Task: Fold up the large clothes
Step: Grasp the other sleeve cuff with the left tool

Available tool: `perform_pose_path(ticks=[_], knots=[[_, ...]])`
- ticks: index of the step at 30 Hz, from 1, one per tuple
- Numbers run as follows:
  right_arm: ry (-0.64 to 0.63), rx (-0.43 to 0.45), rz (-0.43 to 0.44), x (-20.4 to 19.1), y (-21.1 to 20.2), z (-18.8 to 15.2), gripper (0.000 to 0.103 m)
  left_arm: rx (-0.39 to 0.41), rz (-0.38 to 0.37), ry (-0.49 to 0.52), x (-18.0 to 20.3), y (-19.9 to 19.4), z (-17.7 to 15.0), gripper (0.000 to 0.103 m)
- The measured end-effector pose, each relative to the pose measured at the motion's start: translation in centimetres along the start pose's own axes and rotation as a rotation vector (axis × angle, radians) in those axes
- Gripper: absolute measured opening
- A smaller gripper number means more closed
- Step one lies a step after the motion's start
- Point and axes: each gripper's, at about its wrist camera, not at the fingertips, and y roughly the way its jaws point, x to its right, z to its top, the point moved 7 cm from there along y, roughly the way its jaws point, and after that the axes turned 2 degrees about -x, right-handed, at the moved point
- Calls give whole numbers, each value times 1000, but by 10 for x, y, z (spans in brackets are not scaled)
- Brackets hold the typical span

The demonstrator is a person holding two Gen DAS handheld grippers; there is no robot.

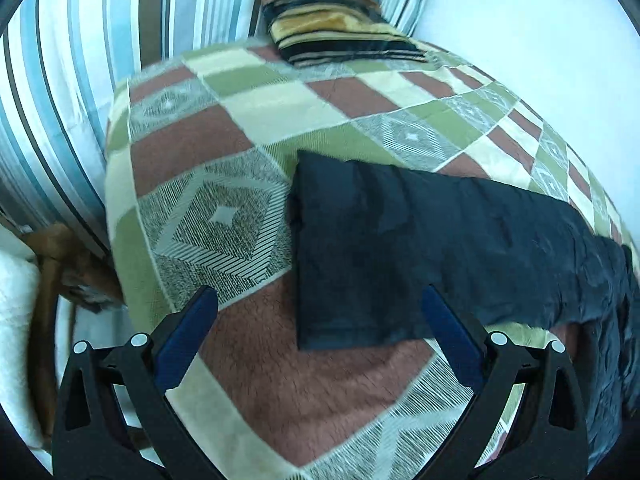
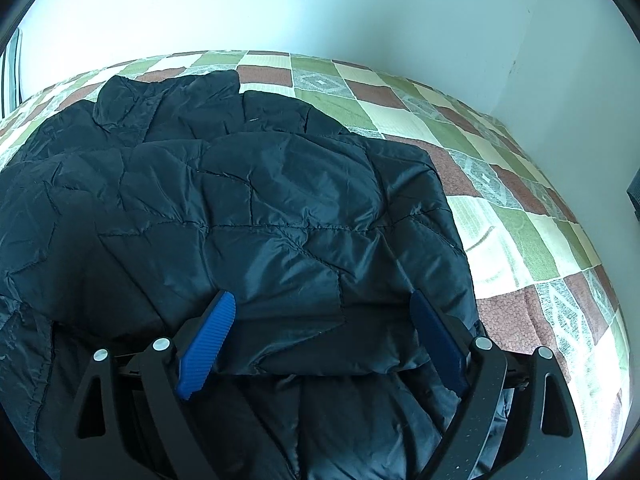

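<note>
A large dark navy quilted jacket (image 2: 248, 208) lies spread on a bed with a checked cover (image 2: 520, 216). In the left wrist view one end of the jacket (image 1: 400, 248) lies flat, squared off at the left, stretching away to the right. My left gripper (image 1: 320, 300) hovers open above that end, nothing between its blue pads. My right gripper (image 2: 322, 304) stands wide open just over a folded-over layer of the jacket. Its pads (image 2: 216, 332) flank the fabric without pressing on it.
The checked cover (image 1: 248, 128) is bare left of the jacket. A striped cushion (image 1: 332, 12) lies at the bed's far end by striped curtains (image 1: 80, 80). A wooden piece of furniture (image 1: 52, 264) stands beside the bed. A white wall (image 2: 320, 8) runs along the far side.
</note>
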Motion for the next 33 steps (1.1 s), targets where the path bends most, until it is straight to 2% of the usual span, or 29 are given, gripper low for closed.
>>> perform_pose_path(ticks=[2, 7, 9, 11, 16, 21, 25, 26, 29, 33], knots=[[0, -1, -2, 0, 0, 0, 88, -31, -32, -13, -3, 10, -1, 101], [-1, -2, -4, -1, 1, 0, 88, -24, -74, 42, 4, 14, 2, 100], [-1, -1, -4, -1, 1, 0, 88, -25, -119, 51, 9, 14, 5, 89], [-1, -1, -4, -1, 1, 0, 88, -49, -180, 52, 14, 15, 4, 87], [-1, -2, -3, -1, 1, 0, 88, -55, -175, 96, 20, 21, 4, 87], [0, -2, -2, -1, 1, 0, 88, -48, -201, 49, 23, 24, 11, 62], [1, -2, 0, 0, 2, 0, 89, -48, -178, 23, 18, 25, 14, 38], [1, -2, 0, 0, 2, 0, 89, -45, -176, 19, 16, 24, 14, 27], [2, -2, 1, 0, 2, 0, 89, -28, -182, 17, 11, 19, 17, 12], [3, -2, 3, 0, 2, 0, 89, -18, -179, 28, 13, 13, 19, 8]])
